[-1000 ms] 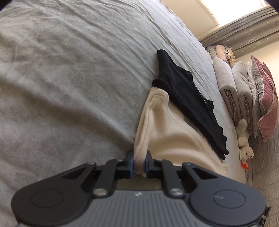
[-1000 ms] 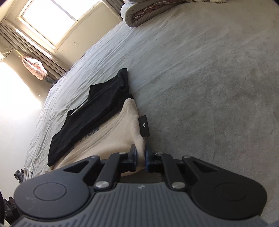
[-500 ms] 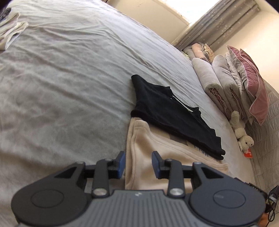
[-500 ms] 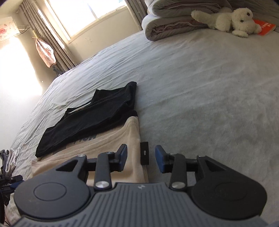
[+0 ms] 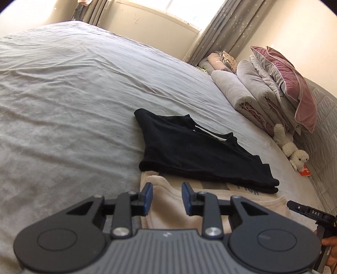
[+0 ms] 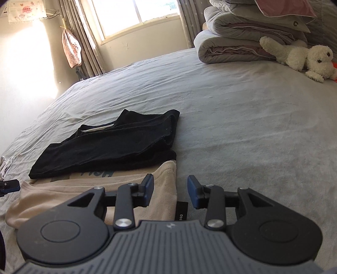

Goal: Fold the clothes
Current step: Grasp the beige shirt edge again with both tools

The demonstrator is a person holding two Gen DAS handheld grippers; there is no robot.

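A folded beige garment (image 5: 168,202) lies flat on the grey bed (image 5: 63,105), with a folded black garment (image 5: 189,151) resting on its far edge. My left gripper (image 5: 167,196) is open and empty above the beige garment's left end. My right gripper (image 6: 170,189) is open and empty above the beige garment's (image 6: 126,185) right end, next to its black size tag (image 6: 181,210). The black garment (image 6: 115,143) lies just beyond. The right gripper's tip also shows in the left wrist view (image 5: 305,210).
Rolled grey quilts (image 5: 242,92) and a pink pillow (image 5: 290,84) are stacked at the bed's head. A white plush toy (image 6: 305,57) lies beside them. Curtains and a window (image 6: 134,14) stand at the far wall. A pale cloth (image 6: 4,166) lies at the bed's left edge.
Both grippers let go of the beige garment's edge and opened. Both have risen and tilted up, so the garment now lies flat on the bed.
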